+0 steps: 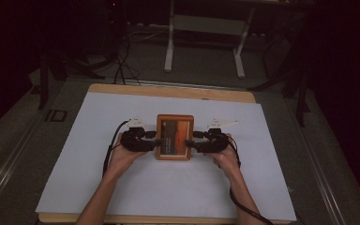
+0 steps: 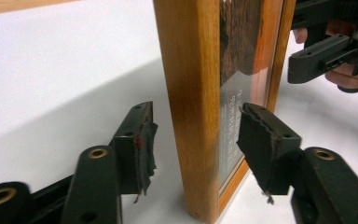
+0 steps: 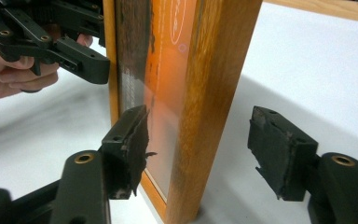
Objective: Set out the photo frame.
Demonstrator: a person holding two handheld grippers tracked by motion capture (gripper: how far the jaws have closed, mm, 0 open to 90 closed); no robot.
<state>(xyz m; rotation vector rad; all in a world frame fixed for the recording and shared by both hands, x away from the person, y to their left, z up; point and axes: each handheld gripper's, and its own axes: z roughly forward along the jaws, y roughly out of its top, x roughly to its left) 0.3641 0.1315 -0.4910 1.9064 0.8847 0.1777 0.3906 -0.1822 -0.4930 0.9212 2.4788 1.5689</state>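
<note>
White paper is covering the tabletop (image 1: 122,89), and a wooden picture frame (image 1: 174,137) is sitting in its middle. Both forearms are reaching in, the left gripper (image 1: 152,142) and right gripper (image 1: 194,143) straddling the frame's side edges (jaws apart, pads not pressing).

room: dim | floor (image 1: 201,61): grey | white stand (image 1: 205,33) behind table

The picture frame (image 1: 174,137) is lying on the paper sheet (image 1: 122,187), seemingly flat; the left gripper (image 1: 155,142) is flanking its left edge, the right gripper (image 1: 191,142) its right.
</note>
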